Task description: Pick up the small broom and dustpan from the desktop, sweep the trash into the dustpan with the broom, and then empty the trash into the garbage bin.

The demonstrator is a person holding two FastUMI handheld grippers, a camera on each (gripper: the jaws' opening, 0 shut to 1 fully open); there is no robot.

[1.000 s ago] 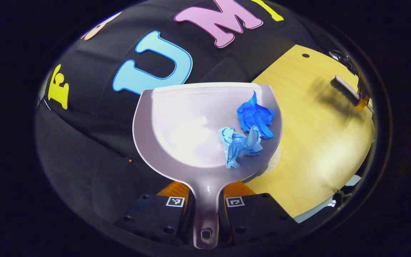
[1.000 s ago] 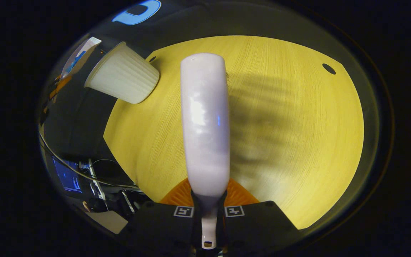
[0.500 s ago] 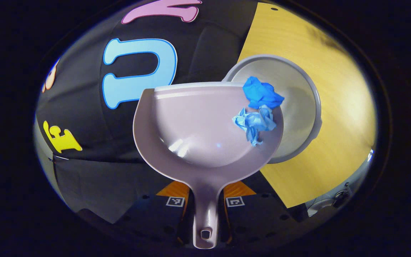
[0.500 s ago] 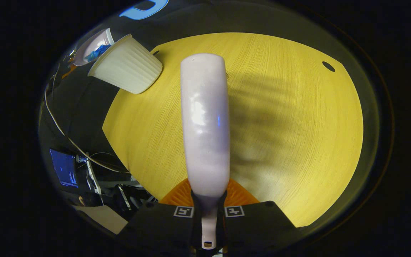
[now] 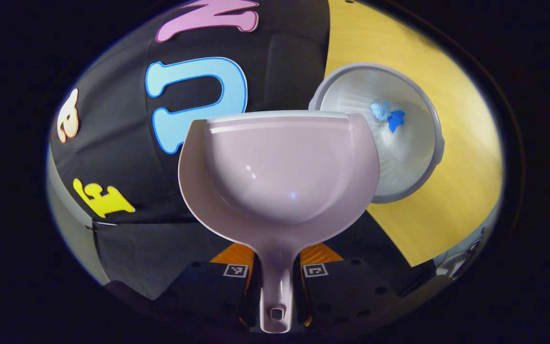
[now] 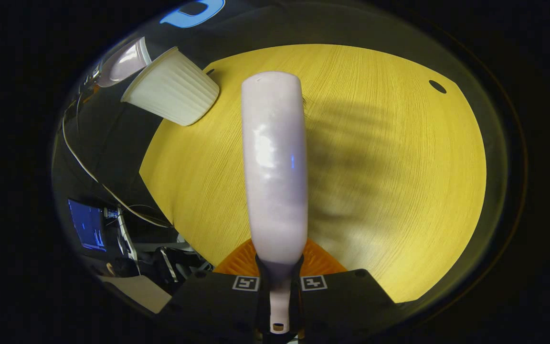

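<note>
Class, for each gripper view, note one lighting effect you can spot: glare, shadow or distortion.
Left gripper view: small glare spots on the dustpan; fisheye bends the desktop edge. Right gripper view: bright sheen along the broom, with its soft, blurred shadow on the desktop to its right.

In the left gripper view we see the dustpan (image 5: pixel 280 172) held out ahead of the left gripper (image 5: pixel 276 272), its handle between the gripper's two fingers. Behind the pan's right edge stands the garbage bin (image 5: pixel 423 157) on the worktop (image 5: pixel 466 157), near the worktop's edge, with the trash (image 5: pixel 388 114) lying inside it. In the right gripper view we find the broom (image 6: pixel 275 167) reaching forward from the right gripper (image 6: pixel 279 284) above the worktop, with the bin far off at the upper left and the dustpan just behind it.
</note>
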